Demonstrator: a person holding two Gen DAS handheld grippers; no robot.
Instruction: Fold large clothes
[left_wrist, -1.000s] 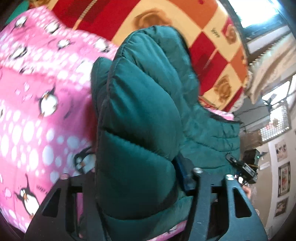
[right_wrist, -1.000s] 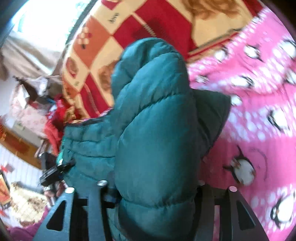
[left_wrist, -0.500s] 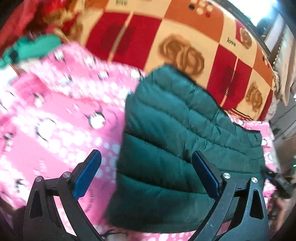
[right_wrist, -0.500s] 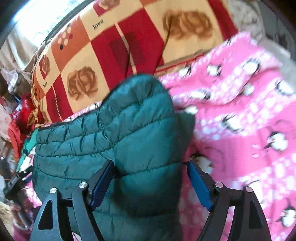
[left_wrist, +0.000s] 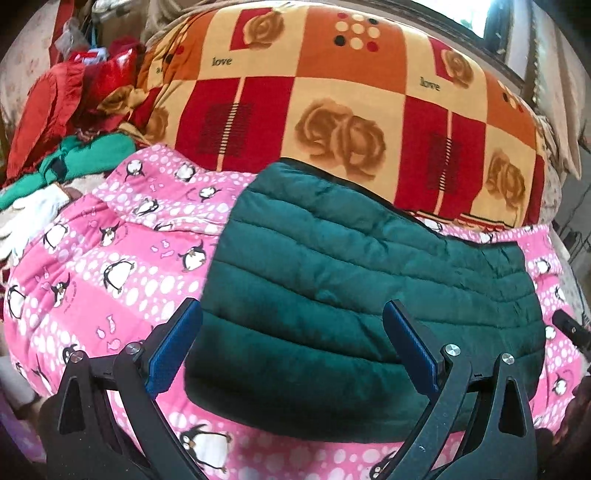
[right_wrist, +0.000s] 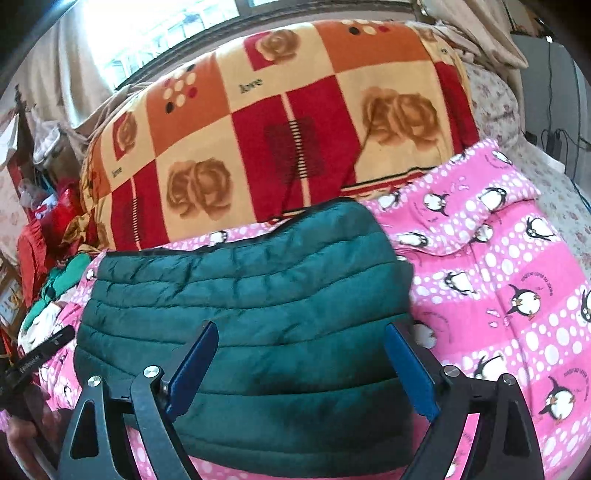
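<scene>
A dark green quilted puffer jacket (left_wrist: 354, 273) lies folded flat on a pink penguin-print blanket (left_wrist: 110, 273); it also shows in the right wrist view (right_wrist: 258, 295). My left gripper (left_wrist: 291, 317) is open and empty, held above the jacket's near left part. My right gripper (right_wrist: 299, 336) is open and empty above the jacket's near right part. The blue pads (left_wrist: 173, 347) of both grippers stand wide apart with nothing between them. The tip of the right gripper shows at the right edge of the left wrist view (left_wrist: 570, 328).
A red, orange and cream rose-check blanket (left_wrist: 351, 107) is heaped behind the jacket. Red and green clothes (left_wrist: 74, 122) are piled at the far left. The penguin blanket (right_wrist: 517, 288) spreads to the right of the jacket. A window (right_wrist: 155, 33) is behind.
One second ago both grippers were shut on the raised jacket. They have let go, opened wide and drawn back; the jacket now lies flat, folded on the blanket.
</scene>
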